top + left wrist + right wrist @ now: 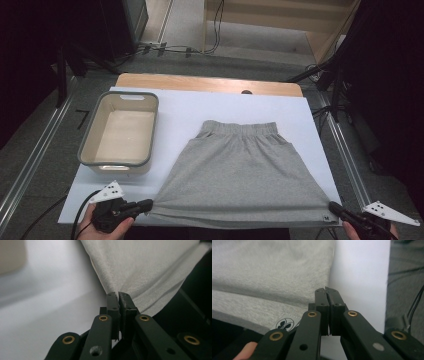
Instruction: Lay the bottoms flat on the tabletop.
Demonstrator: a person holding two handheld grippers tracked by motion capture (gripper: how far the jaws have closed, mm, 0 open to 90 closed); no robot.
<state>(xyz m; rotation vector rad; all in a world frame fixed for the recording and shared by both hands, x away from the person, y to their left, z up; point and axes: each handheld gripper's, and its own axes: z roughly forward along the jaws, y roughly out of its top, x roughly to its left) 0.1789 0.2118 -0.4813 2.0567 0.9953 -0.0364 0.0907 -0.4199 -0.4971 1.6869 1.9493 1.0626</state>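
A grey skirt (245, 170) is spread flat on the white sheet (185, 112) that covers the counter (210, 82), its elastic waistband turned toward the far edge and its wide hem laid along the near edge. The hem's left corner is clamped in the left claw (148, 204), whose jaws are seen pressed together on the cloth in the left gripper view (118, 296), with folds drawn up from the pinch. The hem's right corner, beside a small printed label (285, 324), is pinched by the right claw (332, 205), its jaws likewise closed tight on the fabric's edge (326, 291). A strip of bare white sheet is left to the right of the skirt before the counter's edge is reached. To the left, well apart from the skirt, a grey-rimmed beige bin (120, 132) is set, and open sheet is left between the two and beyond the waistband.
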